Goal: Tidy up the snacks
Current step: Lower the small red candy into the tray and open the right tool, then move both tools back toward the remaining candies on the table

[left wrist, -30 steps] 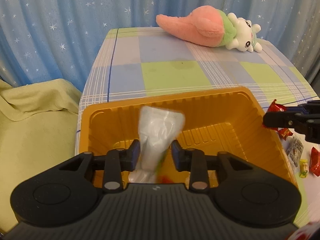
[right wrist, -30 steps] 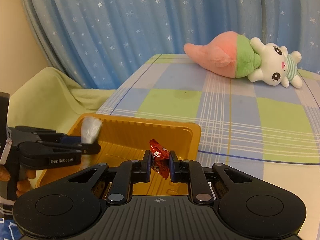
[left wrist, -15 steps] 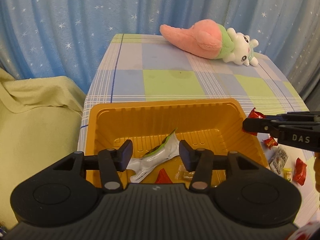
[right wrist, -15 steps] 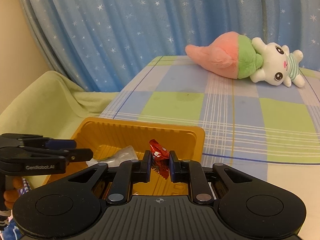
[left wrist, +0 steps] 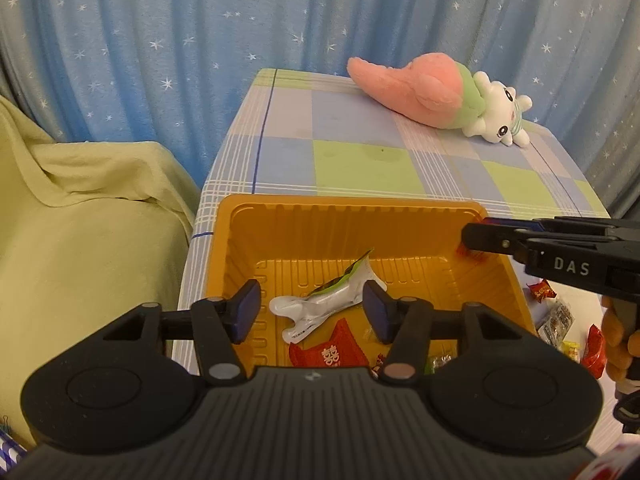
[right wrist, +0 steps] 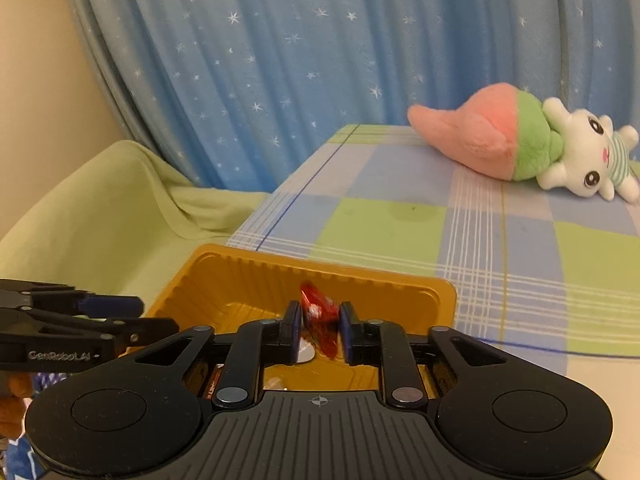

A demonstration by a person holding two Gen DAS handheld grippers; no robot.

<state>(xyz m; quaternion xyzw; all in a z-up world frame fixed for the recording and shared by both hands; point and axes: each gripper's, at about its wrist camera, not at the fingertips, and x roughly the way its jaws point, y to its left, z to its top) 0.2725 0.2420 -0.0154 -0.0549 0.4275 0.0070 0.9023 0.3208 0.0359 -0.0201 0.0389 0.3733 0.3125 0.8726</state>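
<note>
I see an orange tray (left wrist: 224,240), a blue-green checked worktop (left wrist: 360,168), a star-dotted blue curtain (left wrist: 160,40), and a blurred, seemingly red wrapper (right wrist: 318,310).

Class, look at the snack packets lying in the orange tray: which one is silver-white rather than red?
The crumpled silver-white packet with the green torn top, lying mid-tray beyond the open left gripper. The flat packet beside it is red.

Starry blue curtain (left wrist: 160,60), checked tablecloth (left wrist: 360,160), green throw (left wrist: 80,220)

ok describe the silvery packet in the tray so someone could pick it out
Find the orange plastic tray at the near edge of the checked tablecloth. On its floor lies a crumpled silver-white foil packet with a green end, paler and longer than the flat red packet beside it.
</note>
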